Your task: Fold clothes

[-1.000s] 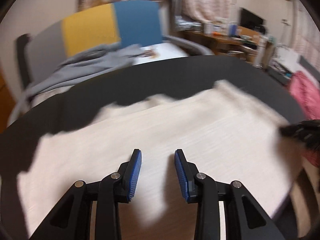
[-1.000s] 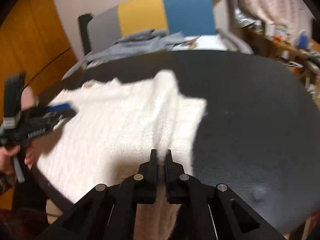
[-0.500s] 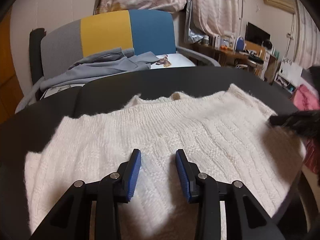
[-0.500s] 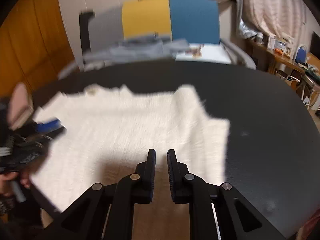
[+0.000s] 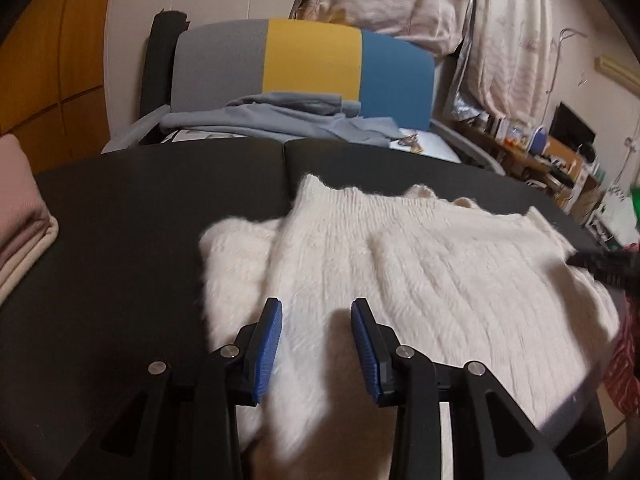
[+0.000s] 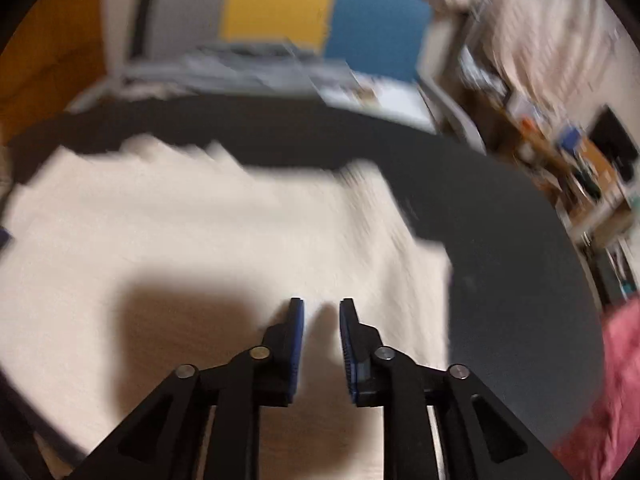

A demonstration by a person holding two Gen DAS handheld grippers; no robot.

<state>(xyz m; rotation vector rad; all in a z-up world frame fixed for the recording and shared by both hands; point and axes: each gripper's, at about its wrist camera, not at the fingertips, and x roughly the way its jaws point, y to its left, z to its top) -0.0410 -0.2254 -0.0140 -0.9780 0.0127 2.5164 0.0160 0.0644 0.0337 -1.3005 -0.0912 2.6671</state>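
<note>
A white fluffy knit sweater (image 5: 420, 272) lies spread flat on the round black table (image 5: 140, 240), its ribbed edge toward the far side. My left gripper (image 5: 317, 312) hovers open over the sweater's near left part, nothing between its blue pads. The right wrist view is motion-blurred; there the sweater (image 6: 200, 240) fills the left and middle, and my right gripper (image 6: 322, 312) is open just above its near edge, holding nothing. The right gripper's dark tip (image 5: 604, 266) shows at the sweater's right edge in the left wrist view.
Behind the table stands a chair (image 5: 304, 68) with a grey, yellow and blue back, and grey garments (image 5: 280, 120) are draped on it. Folded pink cloth (image 5: 20, 216) sits at the table's left edge. A cluttered desk (image 5: 560, 160) is at the far right, pink fabric (image 6: 600, 380) below the right rim.
The right gripper let go of the sweater's pinched ridge and opened; the sweater now lies flat. The left gripper swung left toward the sweater's left side, staying open.
</note>
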